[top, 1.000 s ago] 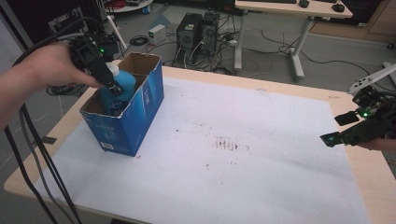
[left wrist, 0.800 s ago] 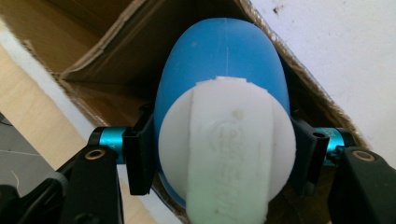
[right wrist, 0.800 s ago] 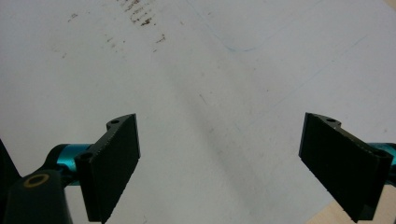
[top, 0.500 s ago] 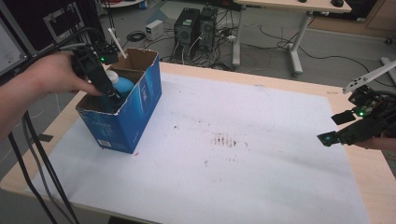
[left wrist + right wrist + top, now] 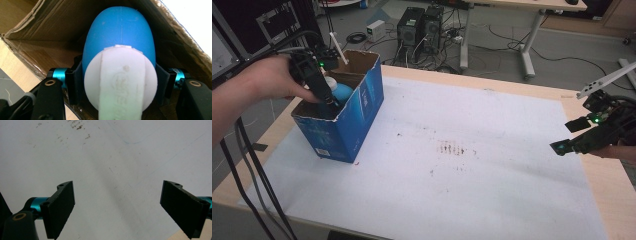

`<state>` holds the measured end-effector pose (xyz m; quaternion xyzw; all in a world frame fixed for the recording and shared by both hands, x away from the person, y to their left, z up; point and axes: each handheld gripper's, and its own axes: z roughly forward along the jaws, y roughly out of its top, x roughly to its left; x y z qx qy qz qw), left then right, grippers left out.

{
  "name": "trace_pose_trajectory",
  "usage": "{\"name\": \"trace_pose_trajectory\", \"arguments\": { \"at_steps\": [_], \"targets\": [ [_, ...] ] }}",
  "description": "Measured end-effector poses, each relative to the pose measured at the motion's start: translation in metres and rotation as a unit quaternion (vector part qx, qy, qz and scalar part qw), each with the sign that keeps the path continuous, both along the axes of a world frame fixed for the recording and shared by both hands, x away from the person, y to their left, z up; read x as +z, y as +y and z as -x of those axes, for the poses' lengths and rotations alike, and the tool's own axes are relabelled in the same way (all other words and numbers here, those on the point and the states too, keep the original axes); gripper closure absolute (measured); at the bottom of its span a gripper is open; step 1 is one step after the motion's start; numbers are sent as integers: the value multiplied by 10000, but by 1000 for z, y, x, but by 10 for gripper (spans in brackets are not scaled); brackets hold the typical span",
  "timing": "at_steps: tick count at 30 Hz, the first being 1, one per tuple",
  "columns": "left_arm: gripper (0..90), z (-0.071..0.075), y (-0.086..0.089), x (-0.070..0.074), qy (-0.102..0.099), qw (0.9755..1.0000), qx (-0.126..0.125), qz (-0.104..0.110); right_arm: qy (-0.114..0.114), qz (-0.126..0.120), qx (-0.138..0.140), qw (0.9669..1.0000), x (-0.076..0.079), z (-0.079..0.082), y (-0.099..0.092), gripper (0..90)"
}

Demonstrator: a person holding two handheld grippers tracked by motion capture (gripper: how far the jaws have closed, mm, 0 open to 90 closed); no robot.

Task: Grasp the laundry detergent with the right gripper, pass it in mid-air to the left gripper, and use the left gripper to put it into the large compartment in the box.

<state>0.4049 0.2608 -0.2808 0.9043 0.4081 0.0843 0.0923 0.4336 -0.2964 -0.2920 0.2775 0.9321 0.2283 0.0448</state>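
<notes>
A blue bottle [image 5: 120,35] with a white cap [image 5: 121,82] sits inside the blue cardboard box [image 5: 357,115], pinched by the left gripper [image 5: 329,102]. Lifting it out remains. Well apart from the box, the right gripper [image 5: 117,207] hovers, jaws spread.

I can read no text anywhere. The white cap [image 5: 120,82] of my blue bottle [image 5: 120,32] bears embossed marks, too blurred to read.

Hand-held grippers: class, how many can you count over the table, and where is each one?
2. The left hand-held gripper reaches into the blue cardboard box, clamping a blue and white bottle. The right hand-held gripper hovers open above the table's right edge.
</notes>
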Motion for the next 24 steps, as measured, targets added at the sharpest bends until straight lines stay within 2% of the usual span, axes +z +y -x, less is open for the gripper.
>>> {"name": "trace_pose_trajectory", "arguments": {
  "at_steps": [18,24],
  "targets": [
    [373,-2,0,0,61,10000,-12,-52,18,10,0,10000,-2,2,-1,120],
    [317,-2,-3,0,164,9996,-126,-192,12,17,9,10000,-1,4,-1,120]
  ]
}}
